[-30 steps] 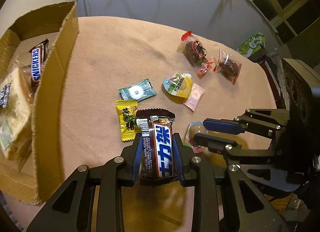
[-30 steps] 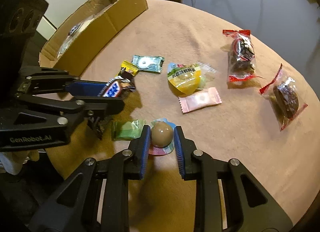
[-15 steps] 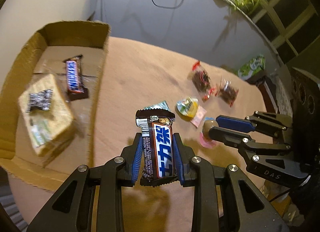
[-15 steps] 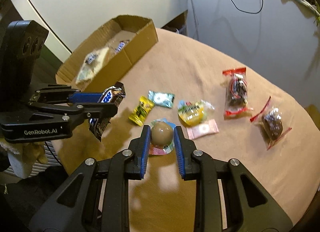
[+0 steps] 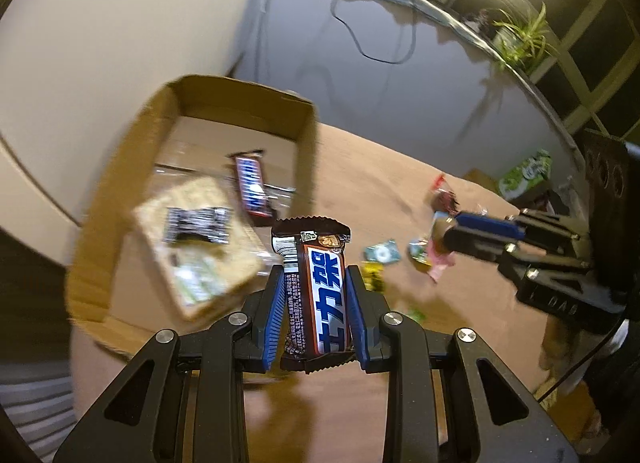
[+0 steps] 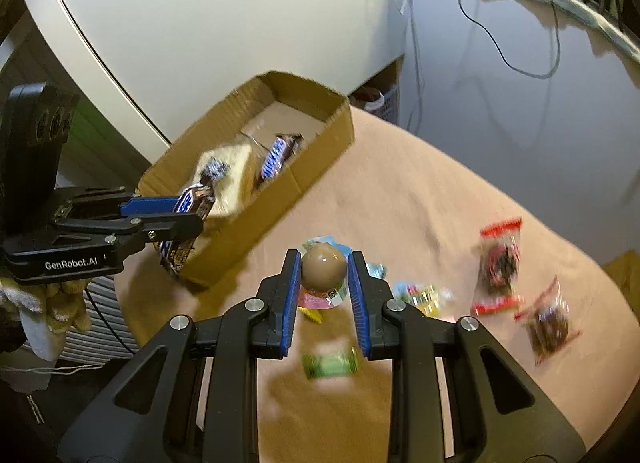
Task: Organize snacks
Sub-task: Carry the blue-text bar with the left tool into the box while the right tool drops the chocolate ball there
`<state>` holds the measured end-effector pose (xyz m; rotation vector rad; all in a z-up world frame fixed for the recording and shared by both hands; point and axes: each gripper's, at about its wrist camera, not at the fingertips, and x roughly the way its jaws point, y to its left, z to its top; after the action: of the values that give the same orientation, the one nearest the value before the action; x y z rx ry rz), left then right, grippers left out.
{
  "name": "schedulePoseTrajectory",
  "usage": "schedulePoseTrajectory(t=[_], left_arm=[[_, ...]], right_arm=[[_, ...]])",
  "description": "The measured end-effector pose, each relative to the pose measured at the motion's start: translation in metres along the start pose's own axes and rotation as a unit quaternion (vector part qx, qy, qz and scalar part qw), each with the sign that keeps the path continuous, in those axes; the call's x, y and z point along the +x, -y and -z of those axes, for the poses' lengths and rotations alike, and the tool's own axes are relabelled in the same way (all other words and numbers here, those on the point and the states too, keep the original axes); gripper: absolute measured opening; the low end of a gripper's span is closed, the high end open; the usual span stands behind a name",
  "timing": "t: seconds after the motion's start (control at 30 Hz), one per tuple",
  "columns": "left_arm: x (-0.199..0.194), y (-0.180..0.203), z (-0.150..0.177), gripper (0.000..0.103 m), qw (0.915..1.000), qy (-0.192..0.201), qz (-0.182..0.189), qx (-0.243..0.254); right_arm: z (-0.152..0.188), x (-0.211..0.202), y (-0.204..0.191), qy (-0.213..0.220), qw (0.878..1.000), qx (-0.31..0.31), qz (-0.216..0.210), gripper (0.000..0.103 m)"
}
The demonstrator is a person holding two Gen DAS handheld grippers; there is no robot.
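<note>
Right wrist: cardboard box [image 6: 256, 223] beyond scattered snacks [image 6: 500, 263].

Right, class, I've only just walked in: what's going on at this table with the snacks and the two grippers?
A person is sorting snacks with two hand-held grippers. The left gripper is shut on a chocolate bar, held up near the cardboard box, which already holds another chocolate bar and a pack of crackers. The right gripper is shut on a round brown sweet in its cup. Several wrapped snacks, including two red-edged packets, lie on the tan tablecloth.
</note>
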<state>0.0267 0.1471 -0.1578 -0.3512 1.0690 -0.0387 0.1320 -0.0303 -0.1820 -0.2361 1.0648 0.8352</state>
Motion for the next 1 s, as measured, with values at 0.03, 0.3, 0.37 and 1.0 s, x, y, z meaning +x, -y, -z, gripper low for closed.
schedulePoseTrajectory(t=[0.03,0.3,0.37,1.0], left_arm=[[-0.001,-0.004,-0.001,0.028,1.0000,0.001,-0.004,-0.003],[-0.006,-0.035,-0.003,0.028,0.9992,0.010,-0.037,-0.013],[-0.005,-0.039,-0.003,0.028,0.9990,0.011,-0.042,-0.015],[0.010,-0.050,-0.009,0.028,0.9985,-0.001,-0.054,-0.012]], right_arm=[[-0.007,0.003,-0.004,0.002,1.000,-0.005,-0.001,0.025],[-0.052,0.025,-0.031,0.004,0.999,-0.033,-0.014,0.025],[-0.062,0.032,-0.038,0.003,0.999,-0.038,-0.017,0.025],[-0.094,0.096,-0.057,-0.034,0.998,-0.046,-0.022,0.025]])
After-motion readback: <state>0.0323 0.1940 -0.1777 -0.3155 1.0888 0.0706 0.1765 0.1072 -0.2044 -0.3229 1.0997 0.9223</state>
